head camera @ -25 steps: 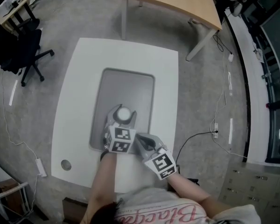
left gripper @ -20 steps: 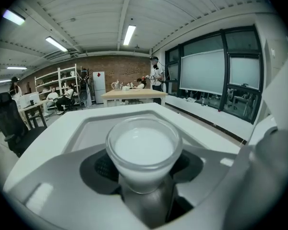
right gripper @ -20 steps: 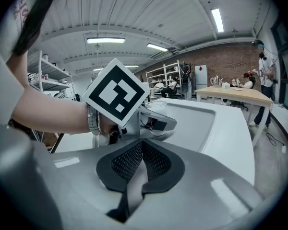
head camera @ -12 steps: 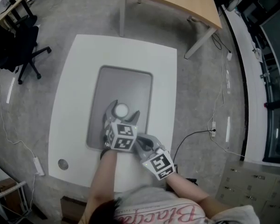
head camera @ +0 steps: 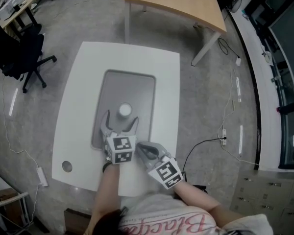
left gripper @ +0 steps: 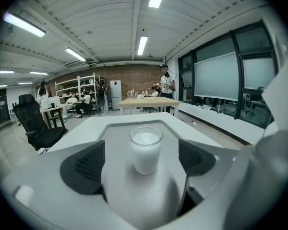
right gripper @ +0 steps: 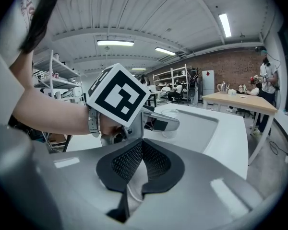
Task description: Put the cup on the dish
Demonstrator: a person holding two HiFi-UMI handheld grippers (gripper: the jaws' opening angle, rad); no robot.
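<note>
Cup (head camera: 124, 110) stands upright on the grey dish (head camera: 137, 84), which lies on the white table (head camera: 78, 97). Left tool (head camera: 121, 117) is opening its jaws, with the cup between them but not touched. Right tool (right gripper: 140, 152) sits just beside it, jaws together and empty.

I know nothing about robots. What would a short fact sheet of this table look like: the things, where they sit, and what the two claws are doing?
Table: white, holds the dish.
Dish: grey, flat and tray-like, in the middle of the table.
Cup: upright on the dish, looks white inside.
Left gripper: jaws opening, wide apart; the cup stands near their tips, and the pads do not touch it.
Right gripper: jaws together, nothing between them, beside the left gripper at the near edge.
Task status: the cup is on the dish.
</note>
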